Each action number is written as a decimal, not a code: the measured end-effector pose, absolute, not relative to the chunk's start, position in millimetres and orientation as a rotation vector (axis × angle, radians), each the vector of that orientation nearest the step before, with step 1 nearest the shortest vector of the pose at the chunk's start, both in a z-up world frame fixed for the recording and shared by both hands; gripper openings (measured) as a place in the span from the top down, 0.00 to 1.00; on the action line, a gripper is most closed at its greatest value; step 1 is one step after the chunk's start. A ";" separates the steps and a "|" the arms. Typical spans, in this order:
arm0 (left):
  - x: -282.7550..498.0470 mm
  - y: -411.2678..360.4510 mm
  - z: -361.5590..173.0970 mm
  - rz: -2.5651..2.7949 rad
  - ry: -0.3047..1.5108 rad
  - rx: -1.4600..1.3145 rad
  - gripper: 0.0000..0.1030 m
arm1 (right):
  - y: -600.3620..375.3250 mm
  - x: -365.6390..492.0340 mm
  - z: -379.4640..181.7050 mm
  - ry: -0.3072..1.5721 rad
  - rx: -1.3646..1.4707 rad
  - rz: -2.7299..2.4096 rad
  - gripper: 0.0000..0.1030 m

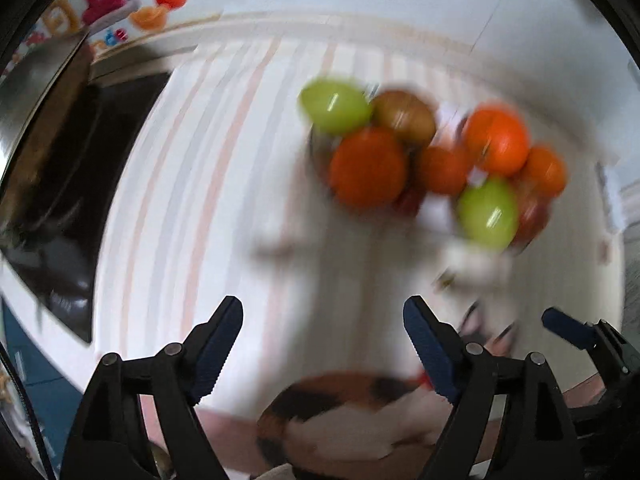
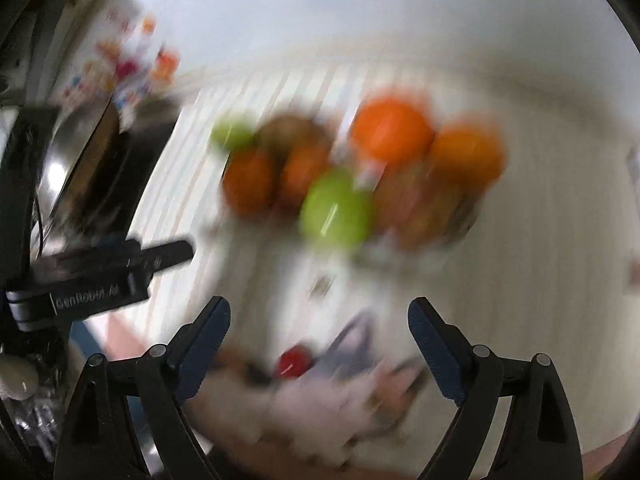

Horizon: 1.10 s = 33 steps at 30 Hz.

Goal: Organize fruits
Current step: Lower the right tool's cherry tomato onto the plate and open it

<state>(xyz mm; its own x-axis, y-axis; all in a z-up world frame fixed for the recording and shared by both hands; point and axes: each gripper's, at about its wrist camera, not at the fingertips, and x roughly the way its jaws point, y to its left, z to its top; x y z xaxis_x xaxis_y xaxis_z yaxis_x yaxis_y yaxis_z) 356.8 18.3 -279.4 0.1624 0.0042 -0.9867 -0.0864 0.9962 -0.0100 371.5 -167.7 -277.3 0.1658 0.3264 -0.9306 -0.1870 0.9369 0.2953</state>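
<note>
Fruits (image 1: 432, 160) heaped, blurred, upper right of centre; left gripper (image 1: 323, 316) and right gripper (image 2: 319, 314) below them, jaws apart, empty.

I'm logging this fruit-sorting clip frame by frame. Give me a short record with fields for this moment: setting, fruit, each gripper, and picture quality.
setting: white table with pale stripes
fruit: a heap of oranges, green apples and a brownish fruit, close together; what holds them is too blurred to tell
left gripper: open, nothing between its fingers, short of the heap
right gripper: open, nothing held, short of the heap
near edge: a blurred small red thing
picture quality: both views motion-blurred
</note>
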 end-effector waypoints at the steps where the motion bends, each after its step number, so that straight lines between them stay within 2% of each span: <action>1: 348.9 19.1 -288.2 0.073 1.429 -0.059 0.20 | -160.3 359.7 -292.9 1.394 0.096 0.372 0.17; 4: 328.6 27.3 -317.1 0.100 1.513 -0.079 0.20 | -140.1 328.6 -335.1 1.517 0.034 0.411 0.44; 5: 324.2 30.6 -323.8 0.104 1.534 -0.099 0.20 | -134.6 320.1 -344.1 1.540 -0.006 0.418 0.55; 7: 317.2 37.3 -333.1 0.119 1.558 -0.126 0.20 | -131.7 308.7 -354.6 1.554 -0.043 0.416 0.72; 12: 317.9 44.8 -332.6 0.114 1.546 -0.153 0.20 | -143.5 314.3 -346.3 1.509 0.008 0.398 0.73; 20: 356.1 42.8 -306.6 0.130 1.426 -0.132 0.20 | -147.0 400.0 -273.4 1.311 0.104 0.397 0.74; 27: 392.1 37.9 -308.6 0.140 1.404 -0.117 0.20 | -116.6 464.8 -280.0 1.321 0.049 0.382 0.72; 28: 395.3 37.4 -309.4 0.138 1.407 -0.119 0.20 | -116.4 468.0 -281.0 1.321 0.059 0.381 0.69; 30: 397.1 37.2 -308.9 0.136 1.407 -0.123 0.20 | -118.2 470.6 -280.7 1.310 0.066 0.370 0.57; 32: 394.7 39.3 -309.2 0.126 1.413 -0.128 0.20 | -120.0 470.1 -277.0 1.300 0.103 0.366 0.38; 33: 392.1 41.8 -308.9 0.123 1.414 -0.129 0.20 | -123.9 469.5 -272.7 1.292 0.123 0.354 0.36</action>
